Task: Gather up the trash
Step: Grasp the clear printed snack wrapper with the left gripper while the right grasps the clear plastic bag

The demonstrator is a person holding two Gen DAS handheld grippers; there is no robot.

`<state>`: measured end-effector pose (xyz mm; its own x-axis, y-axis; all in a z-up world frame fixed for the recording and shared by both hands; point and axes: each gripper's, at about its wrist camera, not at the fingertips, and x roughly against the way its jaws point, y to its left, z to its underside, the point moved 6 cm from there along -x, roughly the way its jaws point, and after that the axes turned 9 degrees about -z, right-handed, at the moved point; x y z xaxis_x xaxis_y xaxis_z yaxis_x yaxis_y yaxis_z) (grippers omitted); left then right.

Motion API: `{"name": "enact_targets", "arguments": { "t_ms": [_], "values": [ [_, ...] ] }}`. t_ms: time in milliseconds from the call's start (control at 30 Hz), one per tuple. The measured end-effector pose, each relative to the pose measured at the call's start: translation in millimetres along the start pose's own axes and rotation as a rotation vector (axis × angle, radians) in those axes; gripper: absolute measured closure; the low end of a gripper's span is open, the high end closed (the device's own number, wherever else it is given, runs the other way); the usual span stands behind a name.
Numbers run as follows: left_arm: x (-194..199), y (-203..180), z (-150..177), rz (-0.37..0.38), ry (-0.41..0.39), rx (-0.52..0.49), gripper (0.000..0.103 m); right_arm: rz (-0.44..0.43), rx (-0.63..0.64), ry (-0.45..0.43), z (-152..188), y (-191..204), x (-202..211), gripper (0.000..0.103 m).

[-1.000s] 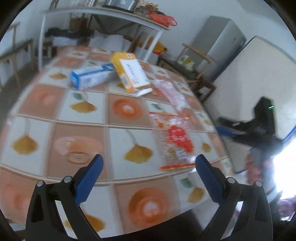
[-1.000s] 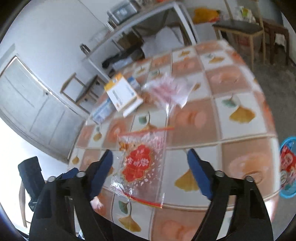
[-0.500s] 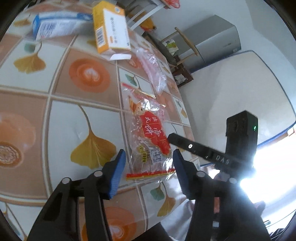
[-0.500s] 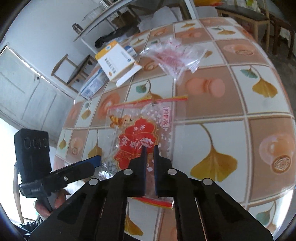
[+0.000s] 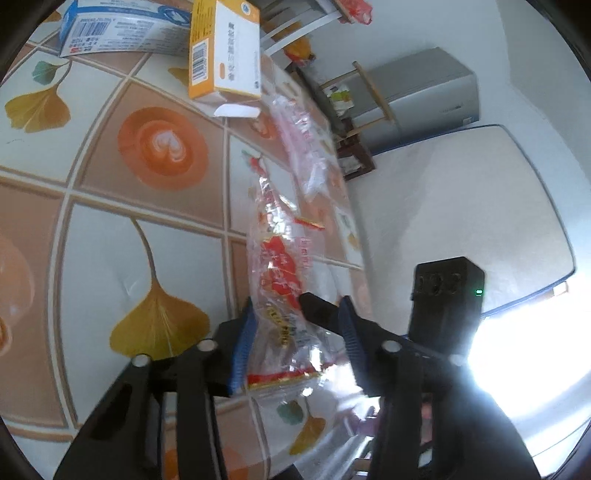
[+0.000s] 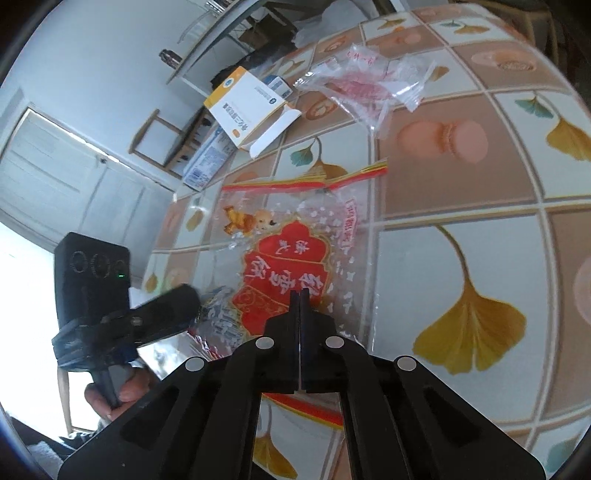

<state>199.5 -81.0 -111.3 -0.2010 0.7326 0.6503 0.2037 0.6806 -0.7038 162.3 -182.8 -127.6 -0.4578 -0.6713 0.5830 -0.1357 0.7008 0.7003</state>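
A clear plastic bag with a red label [image 6: 288, 266] lies on the tiled table near its edge; it also shows in the left wrist view [image 5: 280, 273]. My right gripper [image 6: 300, 295] is shut, its tips pressed on the bag's red label. My left gripper [image 5: 295, 325] is partly open, its blue pads on either side of the bag's near end. The right gripper's tip [image 5: 314, 306] shows between them. A second clear bag with pink print [image 6: 362, 81] lies further back.
An orange and white box [image 6: 247, 107] with an open flap and a blue and white box [image 5: 125, 29] lie at the far side of the table [image 6: 480, 221]. A grey cabinet [image 5: 417, 92] and wooden chairs stand beyond the table.
My left gripper has moved in and narrowed around the bag's near end. My right gripper closed from wide open and now presses on the bag's label.
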Motion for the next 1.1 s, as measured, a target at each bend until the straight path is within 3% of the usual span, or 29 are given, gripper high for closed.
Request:
{"name": "enact_targets", "arguments": {
  "t_ms": [67,233,300,367,433,500,600,700,833,900,1033,1100],
  "values": [
    [-6,3,1,-0.059,0.017,-0.007,0.080,-0.016,-0.009,-0.003,0,-1,0,0.103],
    [-4,2,4,-0.097,-0.016,-0.039,0.084,0.050,0.060,-0.009,-4,8,8,0.095],
    [-2,4,7,-0.111,-0.026,-0.045,0.085,0.066,0.088,-0.026,-9,12,17,0.072],
    [1,4,10,-0.133,-0.044,-0.060,0.086,0.087,0.125,-0.069,-22,18,33,0.060],
    [5,5,12,-0.161,-0.061,-0.080,0.086,0.112,0.150,-0.098,-36,21,43,0.055],
    [10,6,15,-0.198,-0.083,-0.103,0.086,0.162,0.189,-0.123,-57,25,48,0.037],
    [18,9,20,-0.242,-0.108,-0.124,0.087,0.254,0.290,-0.145,-90,29,47,0.022],
    [22,12,22,-0.268,-0.125,-0.132,0.087,0.349,0.375,-0.145,-121,25,36,0.015],
    [27,17,25,-0.274,-0.133,-0.134,0.088,0.488,0.472,-0.141,-158,10,15,0.011],
    [28,17,26,-0.275,-0.136,-0.136,0.088,0.511,0.481,-0.089,-167,-2,1,0.010],
    [30,18,29,-0.271,-0.136,-0.137,0.088,0.510,0.342,0.059,-170,-44,-25,0.011],
    [29,18,27,-0.267,-0.135,-0.133,0.088,0.511,0.307,0.057,-163,-52,-25,0.021]
  ]
}}
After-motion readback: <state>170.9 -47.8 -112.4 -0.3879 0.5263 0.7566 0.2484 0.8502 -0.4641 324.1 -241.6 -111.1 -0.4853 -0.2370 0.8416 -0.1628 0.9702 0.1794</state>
